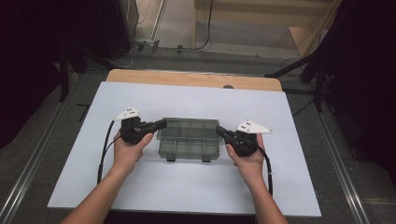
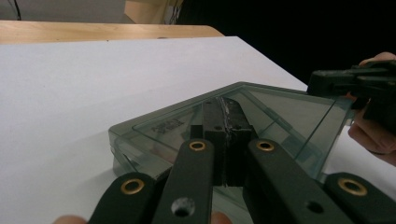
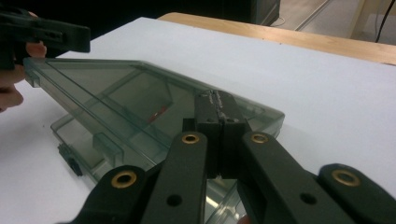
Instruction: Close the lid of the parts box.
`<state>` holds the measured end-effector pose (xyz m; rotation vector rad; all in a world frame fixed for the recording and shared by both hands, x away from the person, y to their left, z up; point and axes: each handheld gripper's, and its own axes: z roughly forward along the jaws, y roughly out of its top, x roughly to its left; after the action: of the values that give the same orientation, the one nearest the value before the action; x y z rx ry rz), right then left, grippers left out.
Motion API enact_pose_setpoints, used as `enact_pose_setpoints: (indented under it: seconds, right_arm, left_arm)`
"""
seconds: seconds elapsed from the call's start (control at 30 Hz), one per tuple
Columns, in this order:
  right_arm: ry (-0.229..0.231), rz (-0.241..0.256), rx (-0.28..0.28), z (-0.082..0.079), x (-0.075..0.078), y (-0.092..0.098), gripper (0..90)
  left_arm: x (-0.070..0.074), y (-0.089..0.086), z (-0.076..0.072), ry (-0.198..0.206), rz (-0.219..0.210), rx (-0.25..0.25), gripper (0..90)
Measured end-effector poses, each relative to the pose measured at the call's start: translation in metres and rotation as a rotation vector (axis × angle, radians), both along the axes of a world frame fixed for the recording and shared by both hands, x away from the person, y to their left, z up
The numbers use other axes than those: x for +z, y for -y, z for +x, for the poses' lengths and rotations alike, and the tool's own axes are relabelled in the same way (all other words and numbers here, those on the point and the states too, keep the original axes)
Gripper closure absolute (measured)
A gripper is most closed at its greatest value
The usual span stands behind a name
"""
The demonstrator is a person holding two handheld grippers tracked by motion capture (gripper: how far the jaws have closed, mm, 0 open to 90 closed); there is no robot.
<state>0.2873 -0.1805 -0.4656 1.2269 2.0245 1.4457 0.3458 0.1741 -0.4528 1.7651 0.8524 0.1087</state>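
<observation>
Smoky translucent plastic forms the compartment box point(image 1: 189, 138), which lies at the middle of the white board point(image 1: 187, 100) covering the wooden table point(image 1: 194, 78), its two dark latches facing the person. Left gripper point(image 1: 162, 124) rests at the box's left end, jaws pressed together over the lid corner (nothing seen between them). Right gripper point(image 1: 219, 131) meets the right end likewise, jaws closed tight. Both hands grip the handles, the lid appears slightly raised.
</observation>
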Motion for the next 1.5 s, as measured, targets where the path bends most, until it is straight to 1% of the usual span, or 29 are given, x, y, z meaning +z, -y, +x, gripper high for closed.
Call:
enact_pose_setpoints:
  seconds: [0.03, 0.07, 0.13, 0.2, 0.37, 0.5, 0.53, 0.57, 0.67, 0.73, 0.77, 0.83, 0.87, 0.97, 1.03, 1.07, 1.13, 1.2, 1.27, 1.33, 1.4, 1.43, 1.47, 1.5]
  right_arm:
    - [-0.005, -0.002, -0.001, -0.002, -0.001, -0.001, 90.0]
    - [0.0, -0.003, 0.001, -0.004, -0.002, -0.001, 90.0]
    - [-0.004, 0.003, 0.005, -0.007, -0.004, -0.001, 90.0]
    - [0.002, 0.004, 0.003, -0.01, -0.007, -0.001, 90.0]
    - [0.0, 0.012, -0.003, -0.017, -0.011, 0.0, 90.0]
    - [-0.003, 0.012, -0.005, -0.022, -0.014, 0.0, 90.0]
    - [0.001, 0.01, -0.004, -0.023, -0.014, 0.0, 90.0]
    - [-0.005, 0.013, -0.003, -0.024, -0.015, 0.0, 90.0]
    - [-0.005, 0.014, -0.002, -0.027, -0.017, 0.0, 90.0]
    - [-0.008, 0.016, 0.0, -0.03, -0.018, 0.001, 90.0]
    - [-0.006, 0.013, -0.001, -0.031, -0.019, 0.001, 90.0]
    - [-0.006, 0.006, -0.002, -0.033, -0.02, 0.001, 90.0]
    - [-0.004, 0.001, 0.001, -0.034, -0.021, 0.001, 90.0]
    - [-0.005, -0.001, 0.003, -0.037, -0.02, 0.0, 90.0]
    - [-0.01, 0.003, 0.007, -0.039, -0.02, -0.001, 90.0]
    - [-0.005, -0.003, 0.008, -0.039, -0.021, -0.001, 90.0]
    - [-0.012, -0.011, 0.013, -0.042, -0.023, -0.003, 90.0]
    - [-0.014, -0.023, 0.015, -0.044, -0.025, -0.003, 90.0]
    - [-0.023, -0.026, 0.016, -0.045, -0.027, -0.003, 90.0]
    - [-0.029, -0.028, 0.016, -0.046, -0.028, -0.003, 90.0]
    - [-0.028, -0.028, 0.011, -0.046, -0.03, -0.002, 90.0]
    - [-0.027, -0.03, 0.012, -0.046, -0.031, -0.002, 90.0]
    - [-0.037, -0.029, 0.012, -0.047, -0.032, -0.002, 90.0]
    - [-0.033, -0.032, 0.017, -0.046, -0.033, -0.002, 90.0]
  left_arm:
    - [0.0, 0.0, -0.002, -0.002, -0.008, 0.0, 90.0]
    - [-0.001, -0.001, -0.005, 0.001, -0.008, 0.003, 90.0]
    - [-0.002, -0.001, -0.009, 0.01, -0.004, 0.006, 90.0]
    - [-0.005, -0.002, -0.013, 0.01, 0.001, 0.013, 90.0]
    - [-0.011, -0.005, -0.02, 0.014, 0.009, 0.023, 90.0]
    - [-0.013, -0.005, -0.025, 0.031, 0.026, 0.027, 90.0]
    - [-0.013, -0.006, -0.027, 0.031, 0.028, 0.027, 90.0]
    - [-0.014, -0.006, -0.029, 0.033, 0.029, 0.026, 90.0]
    - [-0.016, -0.006, -0.034, 0.026, 0.022, 0.023, 90.0]
    - [-0.017, -0.006, -0.038, 0.033, 0.032, 0.023, 90.0]
    - [-0.018, -0.007, -0.04, 0.029, 0.029, 0.021, 90.0]
    - [-0.019, -0.007, -0.043, 0.036, 0.041, 0.024, 90.0]
    - [-0.02, -0.008, -0.044, 0.036, 0.038, 0.02, 90.0]
    - [-0.022, -0.008, -0.048, 0.043, 0.049, 0.028, 90.0]
    - [-0.024, -0.01, -0.049, 0.035, 0.053, 0.022, 90.0]
    - [-0.025, -0.011, -0.05, 0.035, 0.05, 0.023, 90.0]
    - [-0.027, -0.012, -0.052, 0.037, 0.052, 0.018, 90.0]
    - [-0.029, -0.012, -0.055, 0.028, 0.055, 0.015, 90.0]
    - [-0.031, -0.012, -0.056, 0.03, 0.064, 0.01, 90.0]
    - [-0.033, -0.012, -0.058, 0.029, 0.063, 0.012, 90.0]
    - [-0.033, -0.012, -0.059, 0.03, 0.077, 0.01, 90.0]
    - [-0.034, -0.012, -0.059, 0.025, 0.074, 0.011, 90.0]
    - [-0.034, -0.012, -0.059, 0.017, 0.069, 0.01, 90.0]
    - [-0.035, -0.012, -0.059, 0.019, 0.066, 0.012, 90.0]
